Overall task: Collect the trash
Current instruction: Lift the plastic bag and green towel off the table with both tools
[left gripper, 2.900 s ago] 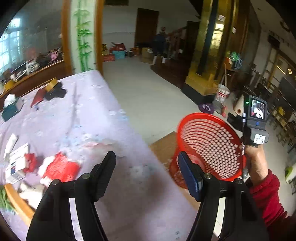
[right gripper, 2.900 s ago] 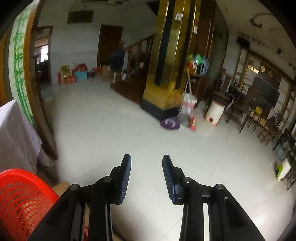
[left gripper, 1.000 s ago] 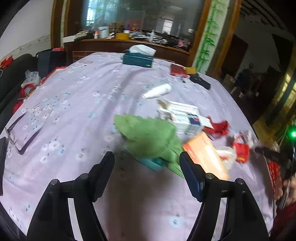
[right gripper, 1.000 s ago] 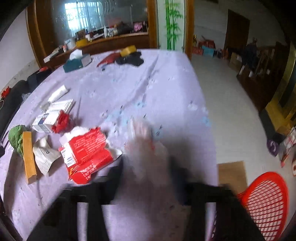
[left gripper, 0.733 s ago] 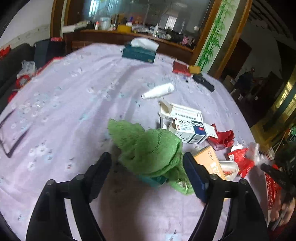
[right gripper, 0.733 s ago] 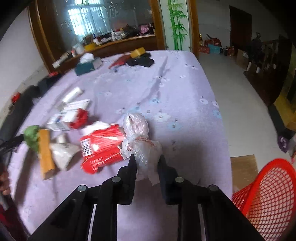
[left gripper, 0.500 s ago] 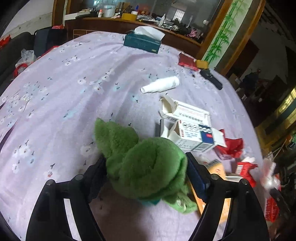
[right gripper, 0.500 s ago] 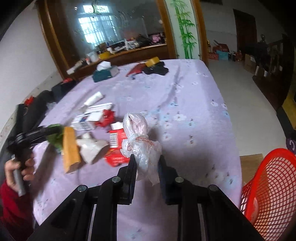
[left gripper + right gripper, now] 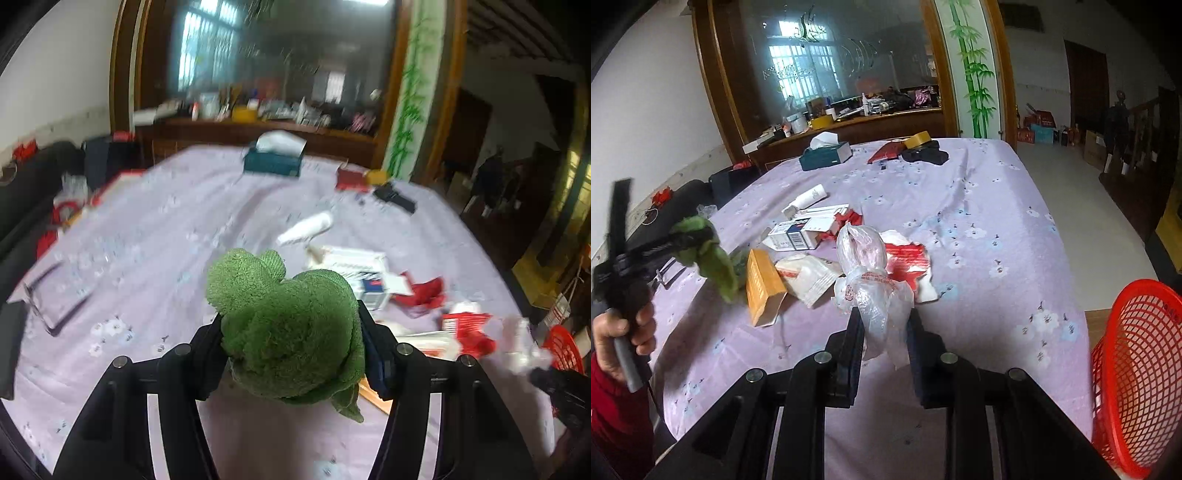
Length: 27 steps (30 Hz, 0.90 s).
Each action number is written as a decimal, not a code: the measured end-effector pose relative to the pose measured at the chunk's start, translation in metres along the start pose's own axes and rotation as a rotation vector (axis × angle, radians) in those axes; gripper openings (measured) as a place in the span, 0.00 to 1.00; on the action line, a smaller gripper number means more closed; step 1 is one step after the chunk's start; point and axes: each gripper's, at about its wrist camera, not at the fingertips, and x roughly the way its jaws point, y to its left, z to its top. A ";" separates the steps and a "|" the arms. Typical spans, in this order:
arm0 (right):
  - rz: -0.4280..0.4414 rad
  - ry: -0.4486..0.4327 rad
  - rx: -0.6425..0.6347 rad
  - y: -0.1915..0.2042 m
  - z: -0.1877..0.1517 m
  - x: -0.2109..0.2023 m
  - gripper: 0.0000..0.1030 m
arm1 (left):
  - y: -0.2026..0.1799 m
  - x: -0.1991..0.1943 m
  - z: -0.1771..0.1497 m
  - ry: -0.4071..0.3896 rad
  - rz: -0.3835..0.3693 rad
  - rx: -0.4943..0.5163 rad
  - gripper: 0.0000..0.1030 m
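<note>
Right wrist view shows the right gripper [image 9: 882, 325] clamping a plastic bag [image 9: 868, 280] and the left gripper [image 9: 291, 332] clamping a green cloth [image 9: 288, 328] above the table [image 9: 979, 221], neither yet in the basket [image 9: 1137, 369], boxes [image 9: 798, 236] and wrappers [image 9: 905, 258] left.

Printed matter on the table, none of it legible.
Ahead and left of the right tongs, a white and blue carton [image 9: 792, 236] bears a barcode and lines of print too small to read; the orange box [image 9: 761, 286] beside it carries faint lettering down its side, and the crumpled plastic bag [image 9: 870, 288] between the fingers shows red print that cannot be made out. The etched mirror [image 9: 827, 70] behind the table has cursive marks, also unreadable. In the left wrist view, motion blur hides all print.
</note>
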 end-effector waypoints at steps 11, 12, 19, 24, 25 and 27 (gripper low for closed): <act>-0.051 -0.042 -0.025 0.017 -0.013 -0.016 0.23 | -0.069 -0.047 -0.030 -0.089 -0.053 0.168 0.59; -0.060 -0.046 -0.027 0.017 -0.014 -0.018 0.24 | -0.073 -0.046 -0.033 -0.082 -0.062 0.177 0.59; -0.079 -0.065 -0.017 0.016 -0.016 -0.031 0.24 | -0.090 -0.040 -0.045 -0.035 -0.077 0.197 0.59; -0.071 -0.070 -0.011 0.018 -0.017 -0.037 0.24 | -0.090 -0.043 -0.047 -0.045 -0.058 0.202 0.59; -0.071 -0.071 -0.013 0.019 -0.017 -0.038 0.24 | -0.090 -0.045 -0.048 -0.047 -0.054 0.201 0.59; -0.067 -0.072 -0.018 0.021 -0.018 -0.039 0.24 | -0.090 -0.046 -0.049 -0.048 -0.048 0.201 0.59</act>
